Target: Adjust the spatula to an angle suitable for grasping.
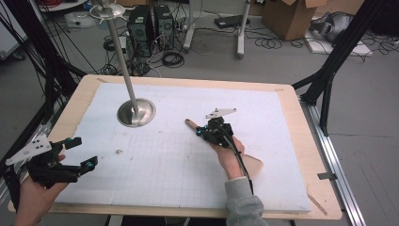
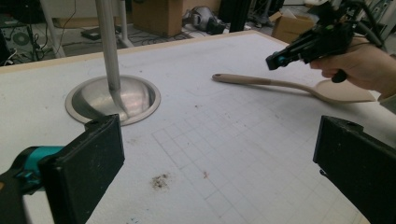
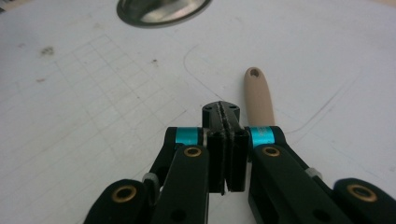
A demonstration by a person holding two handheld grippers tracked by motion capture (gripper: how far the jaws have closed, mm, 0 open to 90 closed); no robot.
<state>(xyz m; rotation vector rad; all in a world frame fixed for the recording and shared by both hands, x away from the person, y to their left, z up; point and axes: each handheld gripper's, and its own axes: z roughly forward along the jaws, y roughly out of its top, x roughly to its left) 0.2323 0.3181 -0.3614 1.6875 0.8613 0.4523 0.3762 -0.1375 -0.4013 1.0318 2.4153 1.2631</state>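
right gripper (image 1: 201, 131) above wooden spoon (image 2: 299, 87), jaws pressed together, nothing between them; spoon lies flat on white mat (image 1: 188, 165), right of table centre, handle end toward far edge, bowl end toward near edge. left gripper (image 1: 82, 153) at near left corner, jaws wide apart, empty. metal dish (image 1: 136, 113) with pole (image 1: 121, 56) left of centre.

Wide-open left claw (image 2: 219, 163) faces wooden spoon (image 2: 289, 86) and metal dish (image 2: 79, 100).

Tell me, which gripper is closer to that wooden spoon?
The right. The right gripper hovers shut just above the wooden spoon's handle, not holding it. The left gripper waits open near the table's left edge, far off.
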